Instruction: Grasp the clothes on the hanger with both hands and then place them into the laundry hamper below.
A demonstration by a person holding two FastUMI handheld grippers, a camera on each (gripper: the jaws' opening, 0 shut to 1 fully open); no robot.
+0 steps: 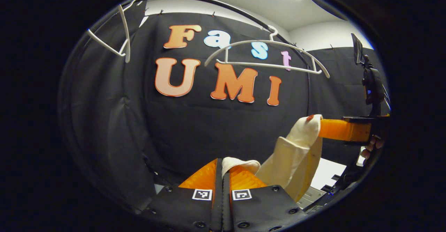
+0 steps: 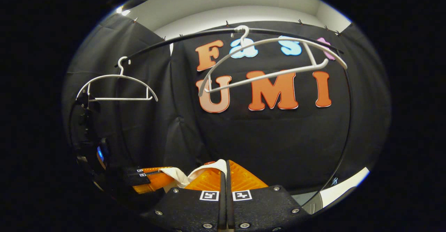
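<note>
Pinching a fold of the cream fabric garment [image 1: 296, 155] at bottom centre of the left gripper view, the left tongs [image 1: 223, 169] sit closed on it beneath an empty white plastic hanger [image 1: 268, 63] on the black rail [image 1: 209, 0], while in the right gripper view the right tongs [image 2: 224, 171] clamp the same cloth [image 2: 181, 176] at bottom centre.

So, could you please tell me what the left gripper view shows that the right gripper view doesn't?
Left gripper view: the cream garment hanging between the claws, and fingers of a hand holding the right claw.

Right gripper view: the left claw low on the left.

Both: two bare white hangers on the black rail, and cloth pinched in each view's own shut claw.
</note>
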